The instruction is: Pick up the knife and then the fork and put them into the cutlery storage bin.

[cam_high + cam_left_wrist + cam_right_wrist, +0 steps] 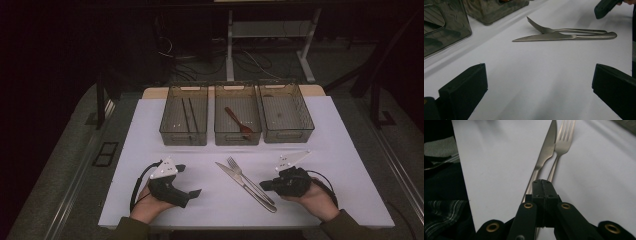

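Right gripper jaws pressed together, nothing visibly clamped; tips over handles of knife and fork. Whether tips touch handles: can't tell. Left gripper jaws wide apart, nothing between, resting low on white table, well left of cutlery. Knife and fork lie side by side, touching, mid-table. Three bins behind.

The high view is dim and grainy, dark past the white table. Soft overhead light gives faint shadows beside the knife and fork. In both gripper views, near jaws blur and steel glints mildly.
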Available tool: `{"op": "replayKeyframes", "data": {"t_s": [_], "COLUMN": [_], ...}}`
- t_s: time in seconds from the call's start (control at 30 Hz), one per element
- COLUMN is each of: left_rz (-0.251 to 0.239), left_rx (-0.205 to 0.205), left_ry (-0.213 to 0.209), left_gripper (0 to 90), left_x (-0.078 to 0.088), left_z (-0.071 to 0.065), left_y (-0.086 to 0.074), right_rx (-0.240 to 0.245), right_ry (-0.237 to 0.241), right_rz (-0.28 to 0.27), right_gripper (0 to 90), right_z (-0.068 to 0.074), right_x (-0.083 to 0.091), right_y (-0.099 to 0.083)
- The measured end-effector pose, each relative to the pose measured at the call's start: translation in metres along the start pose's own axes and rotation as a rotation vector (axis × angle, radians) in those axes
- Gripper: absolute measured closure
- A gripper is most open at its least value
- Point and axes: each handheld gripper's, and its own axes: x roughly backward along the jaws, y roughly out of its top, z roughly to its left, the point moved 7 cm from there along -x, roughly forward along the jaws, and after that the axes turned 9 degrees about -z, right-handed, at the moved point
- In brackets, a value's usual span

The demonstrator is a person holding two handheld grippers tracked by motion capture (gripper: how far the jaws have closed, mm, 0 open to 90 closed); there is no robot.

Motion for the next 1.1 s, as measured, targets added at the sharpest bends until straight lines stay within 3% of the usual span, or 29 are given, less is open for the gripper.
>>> {"op": "replayKeyframes", "data": {"t_s": [0.13, 0.33, 0.67, 1.07, 1.1], "left_rz": [-0.002, -0.005, 0.001, 0.003, 0.003], "left_rx": [0.0, 0.003, 0.002, 0.001, 0.0], "left_ry": [0.001, 0.002, 0.0, 0.0, 0.0], "left_gripper": [0.0, 0.0, 0.0, 0.0, 0.0], "left_x": [0.0, 0.001, -0.002, -0.001, -0.001], "left_z": [0.001, 0.001, 0.0, 0.001, 0.001], "left_y": [0.0, 0.0, 0.0, 0.0, 0.0], "right_rx": [0.012, 0.034, 0.058, 0.056, 0.057], "right_ry": [0.014, -0.007, -0.036, -0.127, -0.154], "right_rz": [0.029, 0.088, 0.095, 0.091, 0.09], "right_gripper": [88.8, 88.8, 88.9, 88.9, 88.9], "right_z": [0.006, 0.007, 0.008, -0.016, -0.02], "right_x": [-0.007, -0.016, -0.016, -0.007, -0.005], "right_y": [-0.008, -0.017, -0.018, -0.018, -0.017]}}
